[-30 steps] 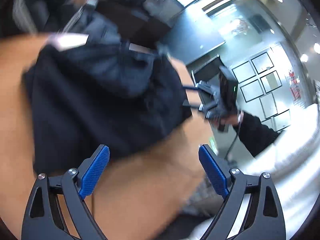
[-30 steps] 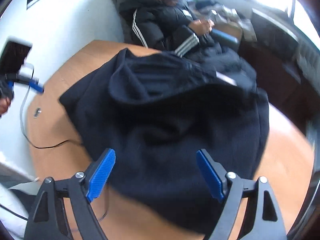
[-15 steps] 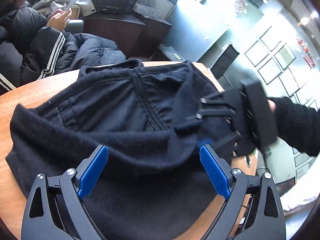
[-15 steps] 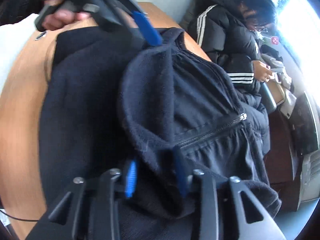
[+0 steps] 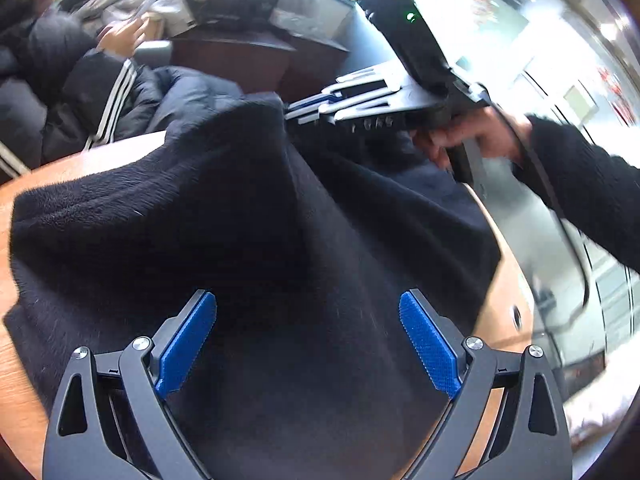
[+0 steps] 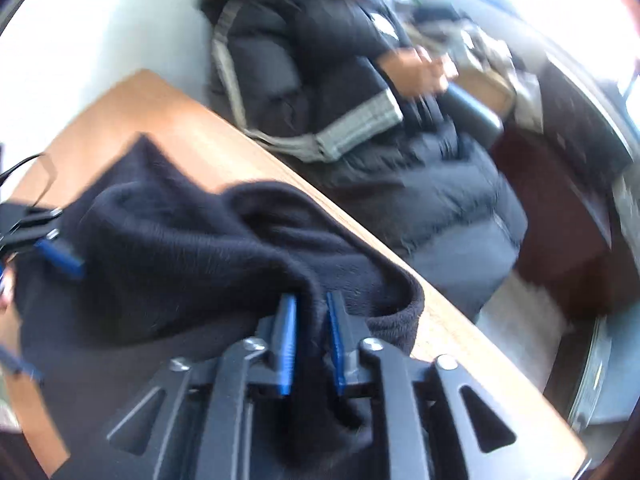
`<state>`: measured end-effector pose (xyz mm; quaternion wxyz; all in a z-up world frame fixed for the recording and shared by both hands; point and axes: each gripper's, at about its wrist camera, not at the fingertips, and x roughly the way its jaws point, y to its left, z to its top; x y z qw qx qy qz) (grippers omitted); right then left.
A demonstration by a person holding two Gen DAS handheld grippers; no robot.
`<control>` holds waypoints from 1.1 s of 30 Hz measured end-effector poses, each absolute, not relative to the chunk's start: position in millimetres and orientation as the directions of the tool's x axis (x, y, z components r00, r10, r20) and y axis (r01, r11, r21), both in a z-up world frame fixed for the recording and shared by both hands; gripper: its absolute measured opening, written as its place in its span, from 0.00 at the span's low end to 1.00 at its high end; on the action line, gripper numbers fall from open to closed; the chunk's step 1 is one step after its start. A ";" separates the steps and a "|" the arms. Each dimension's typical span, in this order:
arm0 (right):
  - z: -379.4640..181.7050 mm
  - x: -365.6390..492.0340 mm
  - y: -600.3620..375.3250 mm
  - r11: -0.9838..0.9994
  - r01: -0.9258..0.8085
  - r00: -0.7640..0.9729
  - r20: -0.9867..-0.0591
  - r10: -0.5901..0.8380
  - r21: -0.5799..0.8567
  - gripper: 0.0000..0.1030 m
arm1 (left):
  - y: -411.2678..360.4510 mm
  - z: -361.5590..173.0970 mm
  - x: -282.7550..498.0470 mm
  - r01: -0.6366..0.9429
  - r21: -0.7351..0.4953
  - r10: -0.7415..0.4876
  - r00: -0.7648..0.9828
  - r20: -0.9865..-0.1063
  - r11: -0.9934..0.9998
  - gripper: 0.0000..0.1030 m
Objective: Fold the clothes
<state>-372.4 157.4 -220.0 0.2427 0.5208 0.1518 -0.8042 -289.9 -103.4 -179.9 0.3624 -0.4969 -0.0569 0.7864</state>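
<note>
Black fleece garment [image 5: 248,216] is spread over the wooden counter [image 5: 60,168], reaching toward its far edge, with one fold raised off the surface. Right tool [image 6: 311,344] is seen narrow, pads pressed on a fleece fold; its jaws are opening slightly at this moment, cloth still between them. Left tool [image 5: 307,344] is held wide above the garment's near portion, nothing gripped.

Risks, judged: the thick fold could slip from the right tool as the jaws ease, so the raised layer would drop crooked. Only one side is held, so a pull could drag the whole garment toward the counter's edge, bunching it. A loose cable [image 6: 28,168] near the counter's far corner could be snagged.

No containers can be made out on the counter.
</note>
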 end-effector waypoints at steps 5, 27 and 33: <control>-221.8 -376.1 173.4 -0.897 0.441 -0.379 -0.897 -0.226 0.040 0.59 | -97.3 -182.3 -327.1 -0.453 -0.516 0.656 -0.233 -0.718 -0.727 0.92; -241.3 -314.5 350.5 -0.981 0.111 -0.388 -0.901 -0.192 0.161 0.00 | -139.3 -230.8 -408.8 -0.270 -0.599 0.655 -0.235 -0.718 -0.754 0.37; -208.1 -300.4 334.7 -0.980 0.187 -0.420 -0.896 -0.146 0.072 0.09 | -137.9 -192.3 -388.2 -0.343 -0.497 0.599 -0.341 -0.724 -0.797 0.71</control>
